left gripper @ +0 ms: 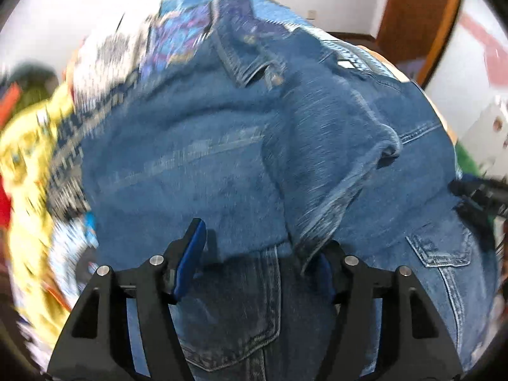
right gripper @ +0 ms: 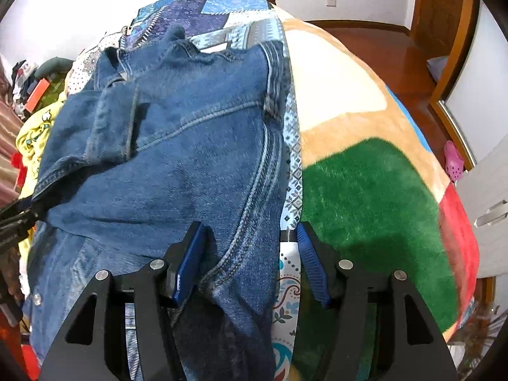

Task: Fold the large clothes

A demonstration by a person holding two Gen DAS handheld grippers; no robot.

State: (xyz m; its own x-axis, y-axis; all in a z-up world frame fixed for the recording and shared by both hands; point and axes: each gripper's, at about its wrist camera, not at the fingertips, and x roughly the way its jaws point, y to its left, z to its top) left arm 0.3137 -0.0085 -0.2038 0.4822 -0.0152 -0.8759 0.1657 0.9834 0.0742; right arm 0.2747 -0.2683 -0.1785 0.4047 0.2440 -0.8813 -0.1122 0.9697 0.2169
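At the bottom centre of the left wrist view, the left gripper [left gripper: 260, 263] stands with its jaws spread over a raised flap of the denim jacket [left gripper: 222, 158]; the cloth hides the right-hand pad, so whether any denim is caught there cannot be told. In the right wrist view the right gripper [right gripper: 250, 260] is spread as well, straddling the jacket's [right gripper: 177, 146] side seam at lower centre, one blue pad on denim and the other over the patterned sheet [right gripper: 292, 171] just beside its edge. My reading is that a fold is being set up: both claws are placed at the near hem but neither pinches yet, so the next move calls for closing on the edge and carrying it toward the collar. The left view is smeared with motion blur (the hand seems to be moving) yet shows a chest pocket [left gripper: 441, 250] at lower right. Only the right view shows, beyond the jacket, the green and tan fleece blanket [right gripper: 365, 190] at right and the wooden door [right gripper: 441, 9] at upper right.
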